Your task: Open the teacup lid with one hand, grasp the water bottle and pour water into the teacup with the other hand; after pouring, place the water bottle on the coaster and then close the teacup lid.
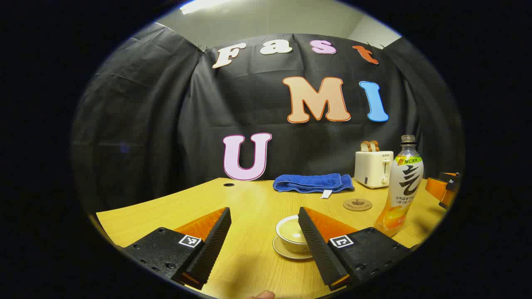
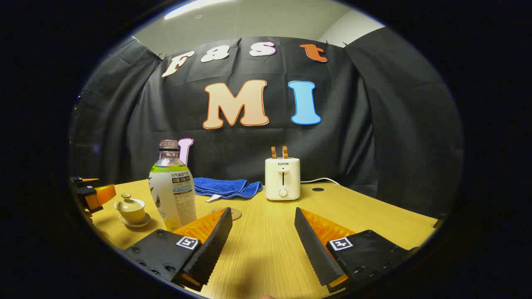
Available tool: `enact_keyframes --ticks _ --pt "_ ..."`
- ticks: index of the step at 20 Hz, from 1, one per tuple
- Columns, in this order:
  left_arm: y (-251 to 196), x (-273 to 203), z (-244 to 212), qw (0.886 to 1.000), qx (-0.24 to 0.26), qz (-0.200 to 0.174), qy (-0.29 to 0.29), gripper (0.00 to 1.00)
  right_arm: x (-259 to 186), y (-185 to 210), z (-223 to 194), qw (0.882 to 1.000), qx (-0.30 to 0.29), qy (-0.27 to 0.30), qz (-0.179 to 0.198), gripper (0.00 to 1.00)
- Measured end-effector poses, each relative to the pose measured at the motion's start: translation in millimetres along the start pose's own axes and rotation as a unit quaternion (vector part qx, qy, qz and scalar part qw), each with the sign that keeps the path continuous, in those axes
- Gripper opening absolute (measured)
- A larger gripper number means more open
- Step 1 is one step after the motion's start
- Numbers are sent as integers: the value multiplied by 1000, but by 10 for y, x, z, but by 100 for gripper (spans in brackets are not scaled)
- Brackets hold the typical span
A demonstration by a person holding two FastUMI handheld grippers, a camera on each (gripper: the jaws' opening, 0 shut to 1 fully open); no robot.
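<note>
A cream lidded teacup (image 1: 291, 233) on its saucer sits close in front of my left gripper (image 1: 264, 211), partly behind the gripper's right-hand finger. That gripper is open and holds nothing. The water bottle (image 1: 401, 187), clear with a white and orange label, stands upright to the right of the cup. A round brown coaster (image 1: 357, 204) lies behind them. In the right gripper view, my right gripper (image 2: 262, 212) is open and empty over the table. The bottle (image 2: 173, 191) stands just left of its left-hand finger. The coaster (image 2: 235, 214) peeks out behind that finger. The lidded teacup (image 2: 131, 209) is farther left.
A white toaster (image 1: 373, 168) (image 2: 282, 178) with bread in its slots stands at the back of the wooden table (image 2: 374, 224). A folded blue towel (image 1: 312, 182) (image 2: 226, 187) lies left of it. The other gripper (image 1: 444, 189) (image 2: 89, 193) shows at each view's edge.
</note>
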State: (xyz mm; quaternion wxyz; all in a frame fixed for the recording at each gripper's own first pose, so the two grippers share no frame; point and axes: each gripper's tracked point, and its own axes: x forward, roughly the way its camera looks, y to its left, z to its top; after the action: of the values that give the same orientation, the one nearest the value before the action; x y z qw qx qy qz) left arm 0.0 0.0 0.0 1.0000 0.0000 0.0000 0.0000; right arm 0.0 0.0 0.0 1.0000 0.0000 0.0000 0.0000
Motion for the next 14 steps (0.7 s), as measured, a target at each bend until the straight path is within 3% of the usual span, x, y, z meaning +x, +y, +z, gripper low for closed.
enact_keyframes --ticks 14 --pt "-13 11 -3 1000 -2 -5 -2 95 -5 34 0 1000 0 0 7 94"
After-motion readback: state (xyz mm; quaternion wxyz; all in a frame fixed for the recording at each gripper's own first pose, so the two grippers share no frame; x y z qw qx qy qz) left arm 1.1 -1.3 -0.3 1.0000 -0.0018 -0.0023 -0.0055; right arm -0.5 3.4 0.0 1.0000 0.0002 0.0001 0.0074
